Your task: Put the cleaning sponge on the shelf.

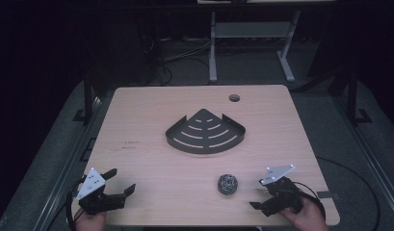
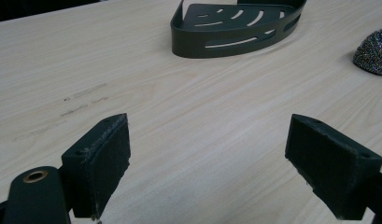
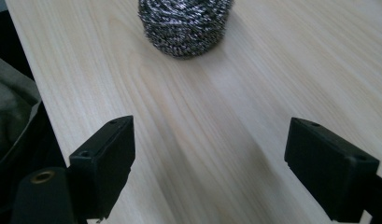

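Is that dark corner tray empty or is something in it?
Empty. The tray shows only its slotted floor; the steel scrubber sits apart on the table.

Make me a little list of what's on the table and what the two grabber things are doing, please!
table: light wood, with a round hole near the far edge
shelf basket: dark, corner-shaped, slotted, middle of the table, nothing in it
scrubber: shiny steel wool ball, near the front edge
left gripper: front left corner, jaws wide apart, holding nothing
right gripper: front right, jaws wide apart, facing the scrubber, not touching it
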### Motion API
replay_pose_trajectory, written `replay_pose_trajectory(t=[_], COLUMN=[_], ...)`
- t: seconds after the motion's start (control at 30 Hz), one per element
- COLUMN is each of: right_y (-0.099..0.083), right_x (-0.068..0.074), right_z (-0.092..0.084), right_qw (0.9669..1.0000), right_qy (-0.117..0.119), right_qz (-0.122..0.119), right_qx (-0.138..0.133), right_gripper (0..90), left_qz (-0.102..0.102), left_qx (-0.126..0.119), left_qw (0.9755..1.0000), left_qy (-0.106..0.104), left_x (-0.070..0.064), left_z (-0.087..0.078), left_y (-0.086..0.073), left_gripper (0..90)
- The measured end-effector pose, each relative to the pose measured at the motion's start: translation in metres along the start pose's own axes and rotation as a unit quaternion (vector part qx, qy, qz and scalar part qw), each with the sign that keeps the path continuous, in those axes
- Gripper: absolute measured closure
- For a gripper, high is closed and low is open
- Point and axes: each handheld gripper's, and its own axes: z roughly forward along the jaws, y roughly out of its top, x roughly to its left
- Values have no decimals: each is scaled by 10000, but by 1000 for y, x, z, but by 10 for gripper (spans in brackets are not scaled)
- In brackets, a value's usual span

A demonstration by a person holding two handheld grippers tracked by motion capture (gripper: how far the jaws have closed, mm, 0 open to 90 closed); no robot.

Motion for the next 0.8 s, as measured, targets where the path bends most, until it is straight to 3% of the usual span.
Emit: replay_pose_trajectory(t=[0.5, 0.8], right_y=[35, 49], right_x=[12, 11], right_z=[20, 26], right_qw=[9985, 9984], right_qy=[95, 98], right_qz=[-449, -428], right_qx=[303, 364], right_gripper=[153, 146], left_qz=[-146, -134], left_qx=[-81, -95], left_qw=[9998, 9999], left_qy=[49, 48], left_x=[6, 6], left_z=[-4, -5], left_y=[-2, -2], left_gripper=[134, 134])
